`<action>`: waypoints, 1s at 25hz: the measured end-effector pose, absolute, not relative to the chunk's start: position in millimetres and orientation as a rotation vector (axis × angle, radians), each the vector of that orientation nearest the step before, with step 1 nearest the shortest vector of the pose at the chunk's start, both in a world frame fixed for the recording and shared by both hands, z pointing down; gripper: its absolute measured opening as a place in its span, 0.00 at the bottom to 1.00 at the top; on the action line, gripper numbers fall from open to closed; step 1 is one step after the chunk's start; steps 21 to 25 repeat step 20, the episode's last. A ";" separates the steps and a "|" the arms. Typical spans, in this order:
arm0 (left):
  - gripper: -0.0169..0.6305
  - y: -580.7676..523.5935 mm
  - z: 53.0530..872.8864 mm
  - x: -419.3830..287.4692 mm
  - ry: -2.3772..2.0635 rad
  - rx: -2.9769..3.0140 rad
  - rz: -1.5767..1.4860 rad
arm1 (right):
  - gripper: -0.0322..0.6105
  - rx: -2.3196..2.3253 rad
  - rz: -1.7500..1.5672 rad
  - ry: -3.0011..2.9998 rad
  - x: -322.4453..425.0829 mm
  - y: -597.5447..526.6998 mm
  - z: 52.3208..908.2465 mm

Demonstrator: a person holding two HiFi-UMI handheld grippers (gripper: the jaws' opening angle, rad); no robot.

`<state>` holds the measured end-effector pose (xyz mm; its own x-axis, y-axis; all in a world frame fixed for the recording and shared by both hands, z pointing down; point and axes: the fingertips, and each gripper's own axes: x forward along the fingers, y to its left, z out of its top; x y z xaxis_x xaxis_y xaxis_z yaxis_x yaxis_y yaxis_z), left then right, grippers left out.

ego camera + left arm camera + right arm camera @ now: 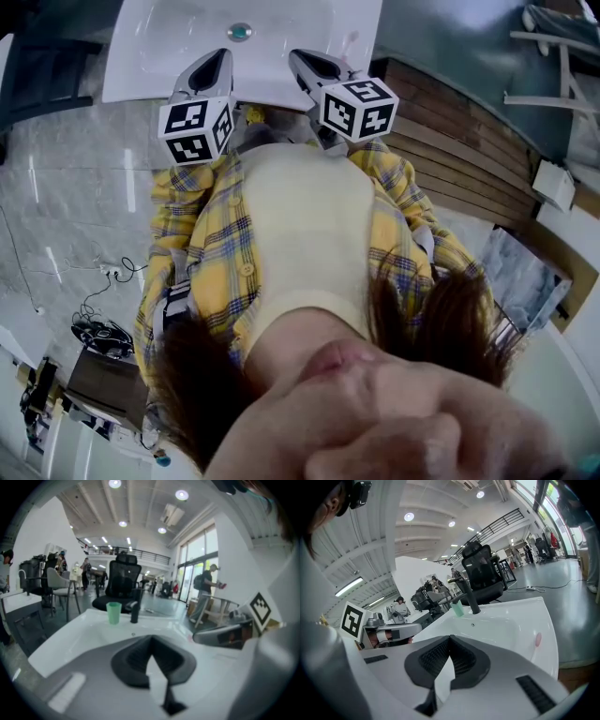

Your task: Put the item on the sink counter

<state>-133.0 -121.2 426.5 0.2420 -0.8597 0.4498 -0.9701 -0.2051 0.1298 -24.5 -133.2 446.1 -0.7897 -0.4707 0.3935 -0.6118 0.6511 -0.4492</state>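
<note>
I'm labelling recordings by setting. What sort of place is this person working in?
Probably a big open workshop or lab hall, not a home bathroom: a white sink with a black faucet and green cup, an office chair behind it, and a high ceiling with a mezzanine railing.

The white rectangular ceramic sink (150, 56) stands straight before the person, with its round metal drain (240, 32) in the bowl. The left gripper (217, 64) and the right gripper (309, 64) sit side by side over the sink's near edge, apart from the drain. On the far rim a green plastic cup (113, 612) stands just left of the black upright tap (135, 611). Behind these is a black office chair (121, 585). A brown slatted wooden panel (450, 150) lies to the right of the sink.
</note>
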 end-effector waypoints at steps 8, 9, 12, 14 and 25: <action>0.04 -119.9 429.3 -133.4 -1.680 2.130 0.387 | 0.07 0.880 0.837 -2.627 -22.3 -134.4 444.4; 0.04 -119.8 429.4 -132.9 -1.680 2.130 0.385 | 0.07 0.882 0.836 -2.626 -21.5 -134.6 444.2; 0.04 -118.9 430.7 -132.5 -1.681 2.127 0.382 | 0.07 0.891 0.839 -2.622 -19.4 -135.9 445.5; 0.04 -118.7 431.9 -133.5 -1.682 2.125 0.380 | 0.07 0.900 0.841 -2.621 -17.9 -137.6 446.1; 0.04 -121.3 429.3 -142.2 -1.694 2.120 0.368 | 0.07 0.930 0.838 -2.623 -16.2 -143.4 444.1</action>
